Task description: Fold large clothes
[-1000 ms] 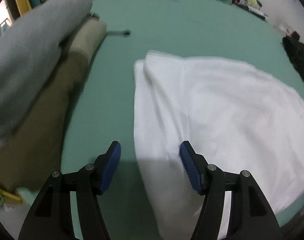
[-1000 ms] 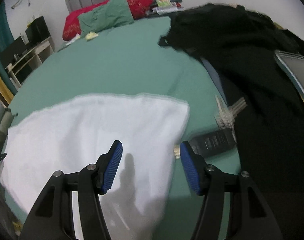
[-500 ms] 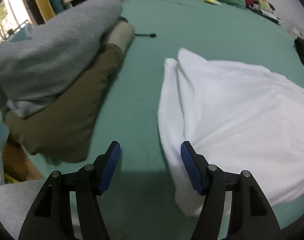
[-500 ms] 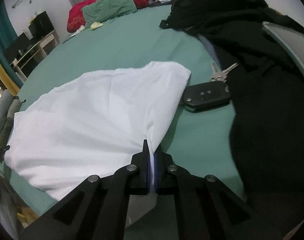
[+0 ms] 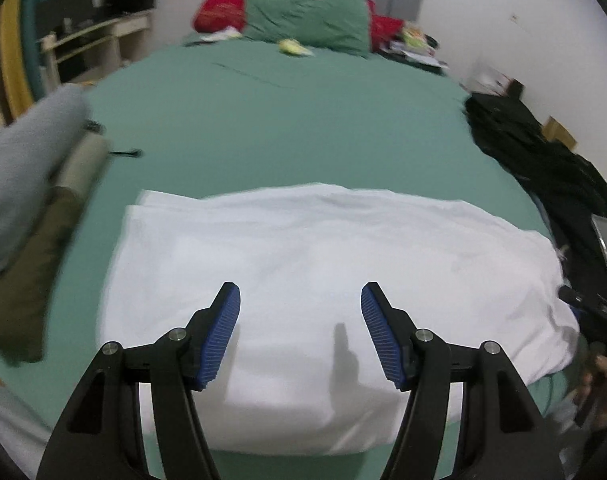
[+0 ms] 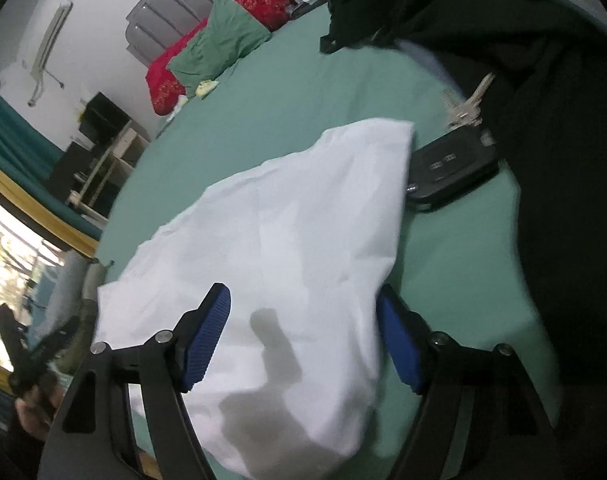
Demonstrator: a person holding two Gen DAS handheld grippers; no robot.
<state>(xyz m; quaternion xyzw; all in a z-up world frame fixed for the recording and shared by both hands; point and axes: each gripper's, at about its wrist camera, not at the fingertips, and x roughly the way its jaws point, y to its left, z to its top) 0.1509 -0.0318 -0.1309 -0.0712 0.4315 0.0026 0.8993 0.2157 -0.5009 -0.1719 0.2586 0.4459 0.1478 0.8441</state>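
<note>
A folded white garment (image 5: pixel 323 264) lies on the green bed sheet (image 5: pixel 283 128) near the front edge. My left gripper (image 5: pixel 300 336) is open and empty, held just above the garment's near part. In the right wrist view the same garment (image 6: pixel 287 240) lies under my right gripper (image 6: pixel 305 340), which is open and empty above its near end. The other gripper shows at the right edge of the left wrist view (image 5: pixel 595 316).
Folded grey and olive clothes (image 5: pixel 27 184) are stacked at the left. A black clothes pile (image 5: pixel 543 160) lies at the right. A car key fob (image 6: pixel 451 170) with keys (image 6: pixel 467 104) lies beside the white garment. Green and red pillows (image 5: pixel 307 24) are at the headboard.
My right gripper, shut on the garment's edge half a second ago, has opened and let it go. My left gripper swung right from the bed beside the stack to over the garment.
</note>
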